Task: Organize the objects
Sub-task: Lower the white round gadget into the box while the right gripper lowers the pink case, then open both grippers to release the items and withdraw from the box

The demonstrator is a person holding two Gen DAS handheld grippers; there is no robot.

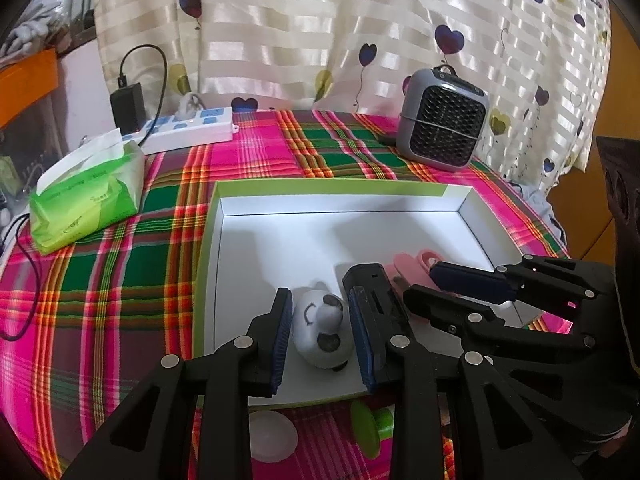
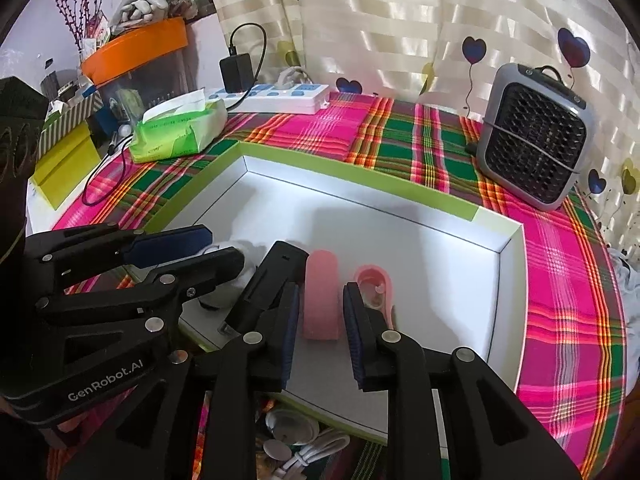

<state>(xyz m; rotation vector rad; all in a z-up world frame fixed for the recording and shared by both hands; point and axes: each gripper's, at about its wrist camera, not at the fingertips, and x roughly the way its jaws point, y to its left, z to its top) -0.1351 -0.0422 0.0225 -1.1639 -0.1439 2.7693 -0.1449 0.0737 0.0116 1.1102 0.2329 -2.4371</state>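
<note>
Jaws on both my grippers stand slightly parted: left gripper (image 1: 322, 334) straddles the panda toy (image 1: 322, 330), right gripper (image 2: 320, 324) flanks the pink clip (image 2: 321, 294), both in the white tray (image 2: 506, 280) (around 6 o'clock). I'd lift straight out without snagging.

tablecloth (image 1: 120, 280): woven plaid cloth, matt
box (image 1: 320, 204): smooth white card, green rim
panda toy (image 1: 322, 326): soft plush
clip (image 2: 320, 296): pink matt plastic
curtain (image 1: 320, 20): satiny, glossy stripes
</note>
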